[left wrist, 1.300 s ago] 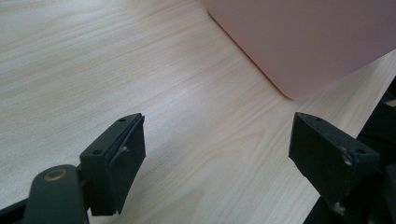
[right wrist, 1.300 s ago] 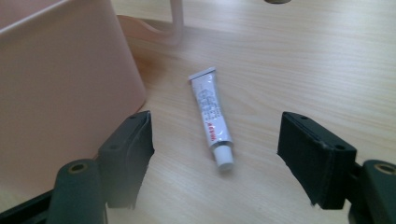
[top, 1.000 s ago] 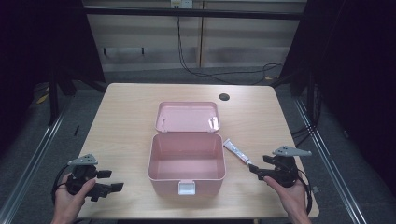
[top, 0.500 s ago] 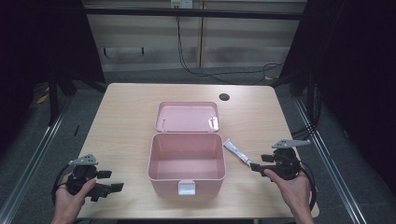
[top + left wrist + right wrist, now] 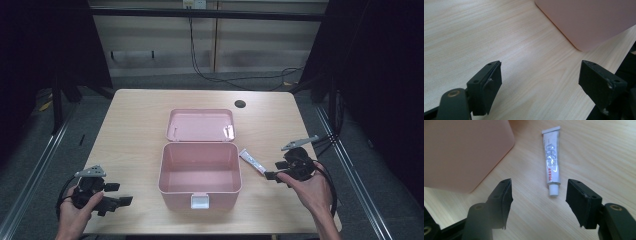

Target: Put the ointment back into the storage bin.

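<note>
Right gripper (image 5: 537,195) fingers apart, just been closing, nothing held. Slide forward to 12 o'clock, around small white tube (image 5: 552,165) beside pink box (image 5: 199,170) on bench (image 5: 135,130); squeeze gently. Left gripper (image 5: 541,82) fingers wide, empty.

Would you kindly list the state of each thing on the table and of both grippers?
pink box: open, lid back, inside bare.
tube: capped, flat on the table beside the box, untouched.
right gripper: open, jaws just been closing, cap end just ahead of them, not yet between.
left gripper: open, holding nothing.

Bright tabletop, dark surroundings, perhaps soft-focused.
</note>
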`<state>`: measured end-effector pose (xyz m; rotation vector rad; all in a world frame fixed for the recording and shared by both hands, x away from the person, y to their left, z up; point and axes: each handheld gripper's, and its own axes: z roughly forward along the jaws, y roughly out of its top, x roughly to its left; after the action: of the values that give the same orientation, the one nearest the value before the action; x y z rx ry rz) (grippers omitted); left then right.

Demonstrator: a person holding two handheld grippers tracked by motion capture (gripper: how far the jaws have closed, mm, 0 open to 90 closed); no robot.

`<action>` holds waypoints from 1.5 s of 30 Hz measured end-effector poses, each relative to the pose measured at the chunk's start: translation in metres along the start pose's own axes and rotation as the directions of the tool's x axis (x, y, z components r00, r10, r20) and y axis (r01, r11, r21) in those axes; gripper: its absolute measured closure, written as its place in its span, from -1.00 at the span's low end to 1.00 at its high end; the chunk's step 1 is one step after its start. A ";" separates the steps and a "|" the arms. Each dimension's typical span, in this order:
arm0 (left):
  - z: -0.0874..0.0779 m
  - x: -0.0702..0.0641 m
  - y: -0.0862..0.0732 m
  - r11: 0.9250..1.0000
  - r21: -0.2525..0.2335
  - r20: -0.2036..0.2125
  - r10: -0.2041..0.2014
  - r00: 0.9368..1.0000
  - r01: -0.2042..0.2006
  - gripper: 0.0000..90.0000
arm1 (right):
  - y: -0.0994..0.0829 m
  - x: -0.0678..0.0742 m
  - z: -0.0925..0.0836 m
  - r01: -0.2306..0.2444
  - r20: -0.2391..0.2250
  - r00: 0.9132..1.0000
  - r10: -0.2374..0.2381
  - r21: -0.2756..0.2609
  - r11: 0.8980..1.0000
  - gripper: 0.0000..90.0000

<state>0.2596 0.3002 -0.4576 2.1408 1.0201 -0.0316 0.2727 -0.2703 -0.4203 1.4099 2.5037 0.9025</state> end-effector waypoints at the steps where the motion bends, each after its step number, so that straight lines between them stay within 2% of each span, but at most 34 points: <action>1: 0.000 0.000 0.000 1.000 -0.001 0.001 0.000 1.000 0.000 -0.59 | 0.002 0.000 0.003 0.000 -0.008 1.000 0.000 0.024 1.000 -0.14; 3: 0.000 0.000 0.000 1.000 -0.001 0.002 0.000 1.000 0.000 -0.59 | 0.006 0.000 0.008 0.006 -0.015 1.000 -0.006 0.058 0.998 -0.14; 9: 0.001 0.000 0.000 1.000 -0.001 -0.002 0.000 1.000 0.000 -0.59 | 0.017 -0.004 0.010 0.017 -0.030 0.999 -0.014 0.100 0.995 -0.15; 10: 0.001 0.000 0.000 1.000 0.000 -0.003 0.000 1.000 0.000 -0.59 | 0.021 -0.004 0.014 0.028 -0.027 0.999 -0.025 0.127 0.991 -0.14; 14: 0.000 0.000 0.000 1.000 0.002 -0.001 0.000 1.000 0.000 -0.59 | 0.026 -0.005 0.019 0.049 -0.050 0.998 -0.041 0.165 0.985 -0.13; 20: 0.001 0.000 0.000 1.000 0.003 -0.002 0.000 1.000 0.000 -0.59 | 0.036 -0.007 0.023 0.062 -0.075 0.996 -0.048 0.196 0.979 -0.10; 22: 0.000 0.000 0.000 1.000 0.006 -0.001 0.003 1.000 -0.003 -0.59 | 0.039 -0.006 0.028 0.080 -0.077 0.995 -0.064 0.228 0.970 -0.07; 27: 0.000 0.000 0.000 1.000 0.007 0.000 0.004 1.000 -0.004 -0.59 | 0.048 -0.005 0.037 0.114 -0.102 0.991 -0.090 0.262 0.958 -0.03; 31: 0.000 0.001 0.000 1.000 0.007 0.001 0.003 1.000 -0.003 -0.59 | 0.055 -0.006 0.040 0.124 -0.118 0.988 -0.095 0.270 0.955 0.01; 35: 0.001 0.000 0.000 1.000 0.005 0.001 0.001 1.000 -0.001 -0.59 | 0.063 -0.008 0.042 0.144 -0.121 0.986 -0.114 0.279 0.949 0.15; 38: 0.001 0.001 0.000 1.000 0.007 -0.002 0.000 1.000 0.000 -0.59 | 0.067 -0.008 0.048 0.162 -0.126 0.984 -0.128 0.307 0.938 0.20; 40: 0.001 0.001 0.000 1.000 0.011 -0.002 0.002 1.000 -0.002 -0.59 | 0.068 -0.007 0.053 0.160 -0.142 0.983 -0.119 0.322 0.933 0.25; 43: 0.002 0.000 0.000 1.000 0.009 -0.008 -0.006 1.000 0.006 -0.59 | 0.070 -0.007 0.059 0.164 -0.129 0.983 -0.128 0.329 0.930 0.28; 45: 0.002 0.001 0.000 1.000 0.008 -0.011 -0.006 1.000 0.006 -0.59 | 0.072 -0.007 0.062 0.167 -0.120 0.984 -0.133 0.346 0.923 0.30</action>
<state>0.2604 0.2994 -0.4593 2.1468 1.0344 -0.0273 0.3531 -0.2215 -0.4317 1.2607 2.9126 0.5157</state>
